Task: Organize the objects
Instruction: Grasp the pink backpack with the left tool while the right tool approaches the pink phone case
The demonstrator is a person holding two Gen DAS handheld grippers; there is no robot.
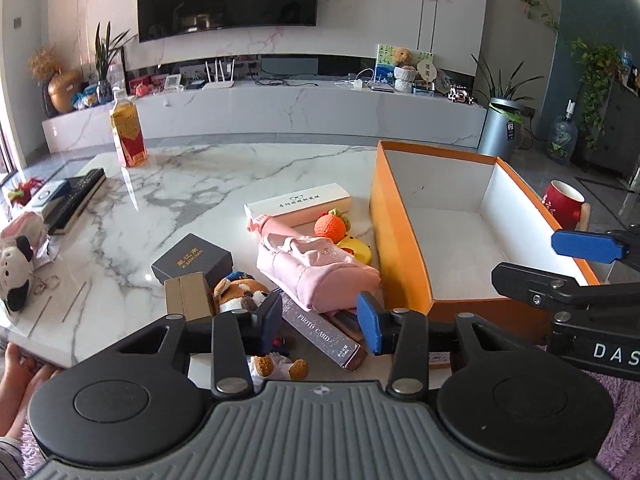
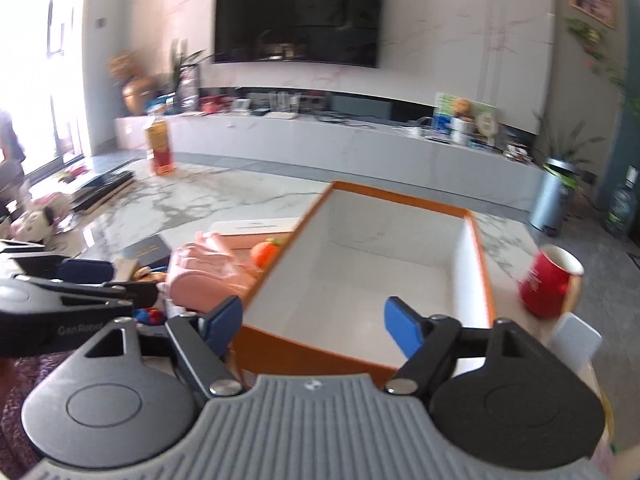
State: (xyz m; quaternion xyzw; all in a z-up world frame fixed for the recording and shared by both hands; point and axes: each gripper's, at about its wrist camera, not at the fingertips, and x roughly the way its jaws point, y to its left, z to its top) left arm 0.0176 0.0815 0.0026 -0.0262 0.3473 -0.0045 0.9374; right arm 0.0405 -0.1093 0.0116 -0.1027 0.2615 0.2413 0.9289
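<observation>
We hold the left gripper [image 1: 322, 322] with its jaws apart above the photo card box [image 1: 324, 336], gripping nothing. Our right gripper [image 2: 316, 322] hangs wide apart over the orange box [image 2: 486, 264].

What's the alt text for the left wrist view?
Left gripper hovers open over a "PHOTO CARD" box and plush dog on a marble table. An empty orange box stands right of a pink pouch.

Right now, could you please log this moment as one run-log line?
stage: nothing packed yet | orange box: empty | left gripper: open above photo card box | right gripper: open over the orange box's near edge
</observation>
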